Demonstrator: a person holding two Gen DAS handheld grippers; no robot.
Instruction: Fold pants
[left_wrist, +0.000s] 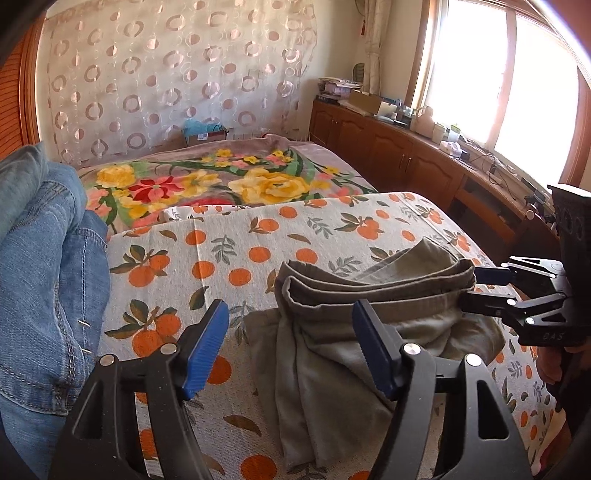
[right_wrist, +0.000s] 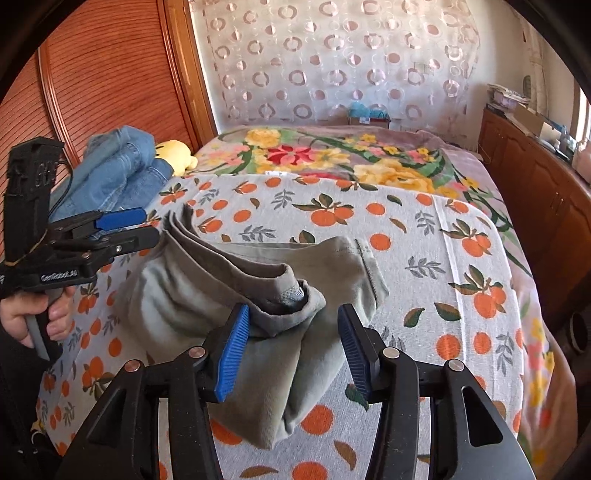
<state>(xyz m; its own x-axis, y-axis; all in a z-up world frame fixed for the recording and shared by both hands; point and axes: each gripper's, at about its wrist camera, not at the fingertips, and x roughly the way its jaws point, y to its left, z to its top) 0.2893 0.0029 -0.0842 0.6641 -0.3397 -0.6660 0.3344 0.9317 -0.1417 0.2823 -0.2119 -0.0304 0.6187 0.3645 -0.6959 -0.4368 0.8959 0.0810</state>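
Grey-green pants (left_wrist: 332, 332) lie bunched on the orange-print sheet (left_wrist: 221, 254), waistband folded over itself. My left gripper (left_wrist: 291, 343) is open and empty, hovering over the pants' left end. In the right wrist view the pants (right_wrist: 221, 295) lie under my right gripper (right_wrist: 293, 347), which is open, its jaws on either side of the waistband's right end without pinching it. The right gripper (left_wrist: 480, 286) also shows from the left wrist view, at the waistband's right end. The left gripper (right_wrist: 144, 227) shows in the right wrist view at the pants' far left corner.
Folded blue jeans (left_wrist: 44, 280) sit at the left of the bed, with a yellow plush toy (right_wrist: 177, 155) behind them. A floral blanket (left_wrist: 207, 184) covers the far half. A wooden cabinet (left_wrist: 406, 155) with clutter runs along the right under the window.
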